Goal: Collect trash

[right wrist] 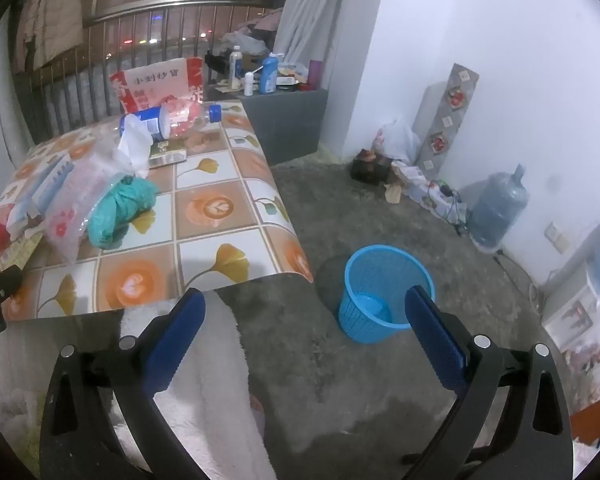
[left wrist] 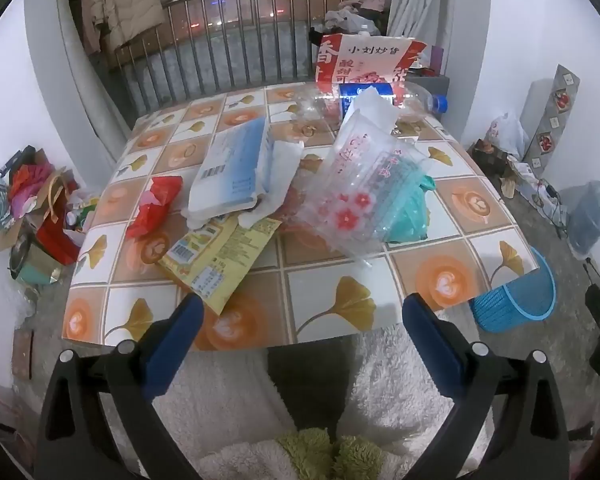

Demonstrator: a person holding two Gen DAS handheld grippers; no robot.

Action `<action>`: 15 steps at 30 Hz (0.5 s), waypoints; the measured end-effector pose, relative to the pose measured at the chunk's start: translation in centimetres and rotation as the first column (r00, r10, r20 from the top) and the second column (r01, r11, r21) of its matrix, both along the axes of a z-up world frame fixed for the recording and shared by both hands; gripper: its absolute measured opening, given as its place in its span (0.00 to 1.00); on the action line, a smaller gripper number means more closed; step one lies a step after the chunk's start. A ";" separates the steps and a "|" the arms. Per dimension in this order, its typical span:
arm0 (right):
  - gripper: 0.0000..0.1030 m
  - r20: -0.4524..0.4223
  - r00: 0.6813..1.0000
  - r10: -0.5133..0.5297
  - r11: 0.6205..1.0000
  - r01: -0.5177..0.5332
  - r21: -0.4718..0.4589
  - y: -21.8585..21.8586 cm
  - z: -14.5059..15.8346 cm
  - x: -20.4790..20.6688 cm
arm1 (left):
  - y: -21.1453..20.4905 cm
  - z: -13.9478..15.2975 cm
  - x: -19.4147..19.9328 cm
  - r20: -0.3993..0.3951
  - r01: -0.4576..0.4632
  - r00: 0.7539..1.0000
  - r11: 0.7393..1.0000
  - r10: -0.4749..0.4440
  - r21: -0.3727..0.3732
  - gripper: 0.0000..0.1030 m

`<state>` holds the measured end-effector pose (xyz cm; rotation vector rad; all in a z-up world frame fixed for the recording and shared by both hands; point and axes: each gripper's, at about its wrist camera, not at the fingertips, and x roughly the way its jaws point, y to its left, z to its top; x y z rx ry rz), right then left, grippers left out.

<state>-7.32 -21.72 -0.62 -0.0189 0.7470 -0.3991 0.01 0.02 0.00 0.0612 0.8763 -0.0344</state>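
Observation:
Trash lies on the patterned table (left wrist: 328,300): a yellow snack wrapper (left wrist: 216,256), a red crumpled wrapper (left wrist: 156,204), a blue-white tissue pack (left wrist: 232,168), a clear flowered plastic bag (left wrist: 356,196), a teal bag (left wrist: 408,212), a plastic bottle (left wrist: 384,100) and a red-white paper bag (left wrist: 370,60). My left gripper (left wrist: 302,306) hangs open over the table's near edge, nothing between its fingers. My right gripper (right wrist: 304,300) is open above the floor, right of the table (right wrist: 220,216). A blue mesh bin (right wrist: 384,292) stands on the floor by its right finger (right wrist: 432,328). The teal bag (right wrist: 120,208) and bottle (right wrist: 172,120) show there too.
A white fluffy garment (left wrist: 380,392) covers the person's lap below both grippers. Boxes and bags (left wrist: 32,216) pile up on the floor left of the table. A water jug (right wrist: 496,208), cables and bags line the right wall. A grey cabinet (right wrist: 288,120) with bottles stands behind the table.

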 end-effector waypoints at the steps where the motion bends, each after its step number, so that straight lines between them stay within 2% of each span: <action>1: 0.92 0.001 1.000 -0.001 1.000 0.001 0.000 0.0 0.0 0.0 | 0.0 0.0 0.0 0.001 -0.001 1.000 1.000 0.001 0.003 0.95; 15: 0.92 0.002 1.000 0.000 1.000 0.000 0.001 0.0 0.0 0.0 | 0.4 -0.3 0.1 -0.007 -0.011 1.000 1.000 0.011 0.011 0.95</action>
